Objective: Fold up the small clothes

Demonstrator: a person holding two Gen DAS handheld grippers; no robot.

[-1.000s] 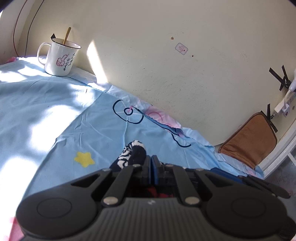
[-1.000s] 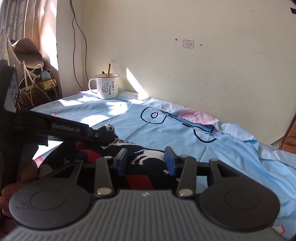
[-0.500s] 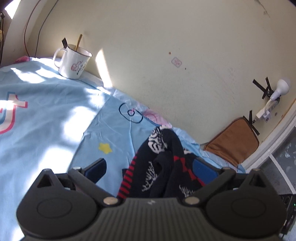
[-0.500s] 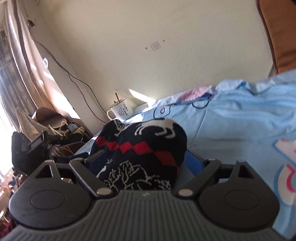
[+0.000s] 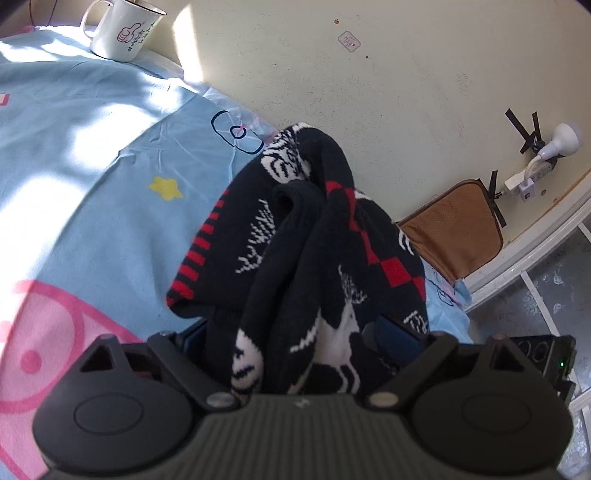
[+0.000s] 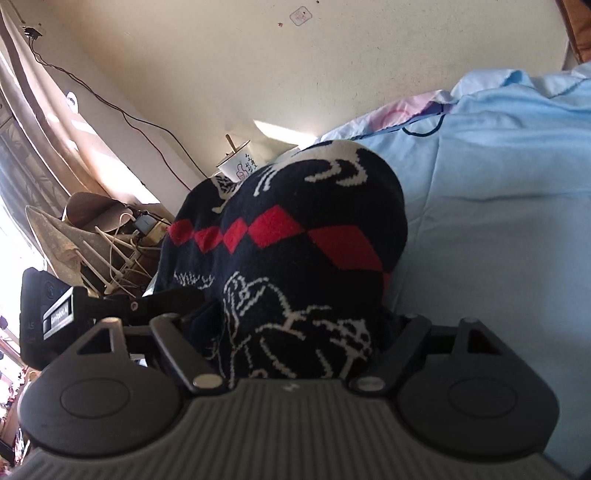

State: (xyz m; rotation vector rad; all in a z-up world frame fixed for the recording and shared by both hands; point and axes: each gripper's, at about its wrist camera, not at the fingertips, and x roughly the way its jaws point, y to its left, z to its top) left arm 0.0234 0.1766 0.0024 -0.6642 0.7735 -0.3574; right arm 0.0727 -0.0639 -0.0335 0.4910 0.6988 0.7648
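Knitwear fills both views. In the left wrist view a dark sweater (image 5: 314, 258) with red diamonds and white deer is bunched on the blue sheet (image 5: 92, 155), heaped between the wide-spread jaws of the left gripper (image 5: 295, 332), which have just been narrowing a little; whether the pads press it I cannot tell. A white mug (image 5: 122, 31) stands beyond the sweater, against the wall.

In the right wrist view the sweater (image 6: 295, 236) bulges between the right gripper (image 6: 295, 328) jaws, which have just been closing; contact is hidden. The mug (image 6: 238, 166) peeks out behind the sweater.
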